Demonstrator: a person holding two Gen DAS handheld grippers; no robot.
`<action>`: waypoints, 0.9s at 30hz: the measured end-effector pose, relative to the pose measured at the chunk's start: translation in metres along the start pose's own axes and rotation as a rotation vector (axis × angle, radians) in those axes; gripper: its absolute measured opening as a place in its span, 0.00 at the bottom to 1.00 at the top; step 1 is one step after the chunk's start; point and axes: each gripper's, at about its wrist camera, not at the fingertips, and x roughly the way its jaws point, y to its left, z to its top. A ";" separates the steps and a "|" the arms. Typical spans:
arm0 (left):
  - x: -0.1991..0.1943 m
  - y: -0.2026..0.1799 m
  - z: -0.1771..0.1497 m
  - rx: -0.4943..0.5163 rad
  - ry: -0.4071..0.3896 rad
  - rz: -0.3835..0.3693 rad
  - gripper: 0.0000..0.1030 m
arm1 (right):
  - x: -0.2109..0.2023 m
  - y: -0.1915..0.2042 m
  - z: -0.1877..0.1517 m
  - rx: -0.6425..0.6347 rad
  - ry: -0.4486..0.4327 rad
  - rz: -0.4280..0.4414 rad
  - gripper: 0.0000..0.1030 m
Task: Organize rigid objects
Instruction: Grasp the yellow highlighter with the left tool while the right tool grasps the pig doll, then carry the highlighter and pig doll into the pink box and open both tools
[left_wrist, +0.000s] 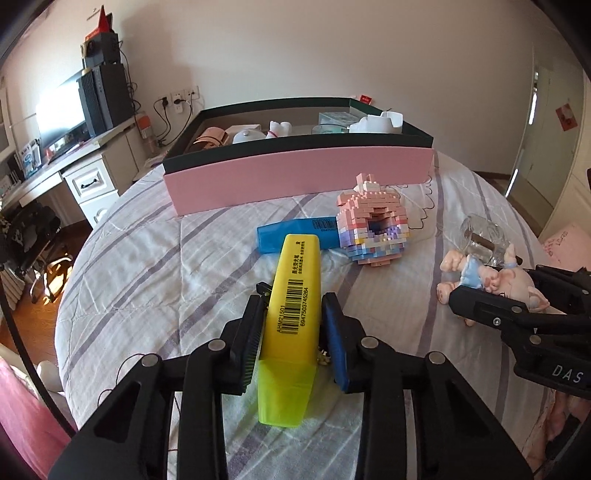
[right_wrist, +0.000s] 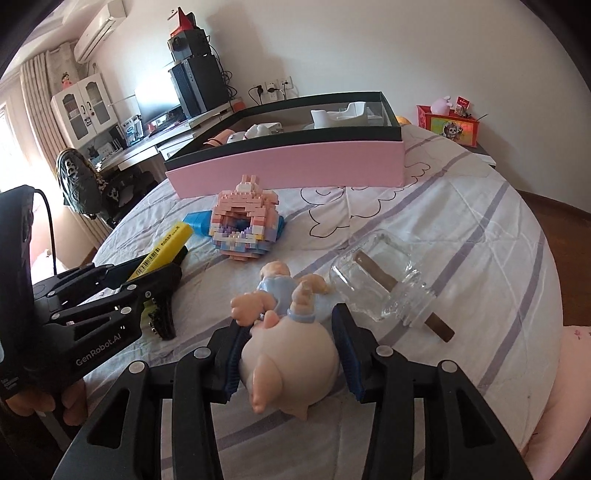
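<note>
A: Gripping is the step in hand, on both sides at once. The left gripper (left_wrist: 293, 332) has its jaws drawn in against the flanks of the yellow highlighter (left_wrist: 291, 317), near the cap end, with the marker lying on the bed (left_wrist: 155, 258) close to its near edge.

B: And the other hand?

A: The right gripper (right_wrist: 290, 347) is closed on the pig figurine (right_wrist: 288, 347), pads pressed to either side of its round body, also near the bed's near edge. Both things seem to rest on the quilt; I cannot tell that either has left it.

B: What lies beyond them?

A: Toward the middle of the bed, the block-built toy (left_wrist: 373, 229) sits against a blue highlighter (left_wrist: 295, 234), touching it. Just beside the pig, on the right, a glass jar (right_wrist: 380, 280) lies on its side with a brown stick (right_wrist: 406, 295) poking out of its mouth.

B: And the goal?

A: I take it to be the pink box (left_wrist: 295, 177) at the far side of the bed, open-topped and already holding several pale items.

B: So the next move?

A: A lift clear of the quilt, then a carry over the block toy and over the box's near wall. The pig is smooth and rounded, so I would judge it the likelier to slip; the highlighter, held off-centre, may tip.
</note>
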 end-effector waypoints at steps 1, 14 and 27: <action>-0.001 0.002 0.000 -0.011 -0.002 -0.003 0.26 | 0.000 0.001 0.000 -0.004 -0.002 -0.002 0.44; -0.035 0.018 0.020 -0.048 -0.069 -0.062 0.25 | -0.024 0.022 0.025 -0.066 -0.065 0.027 0.41; -0.030 0.030 0.104 -0.003 -0.159 -0.058 0.26 | -0.016 0.037 0.120 -0.162 -0.134 0.058 0.41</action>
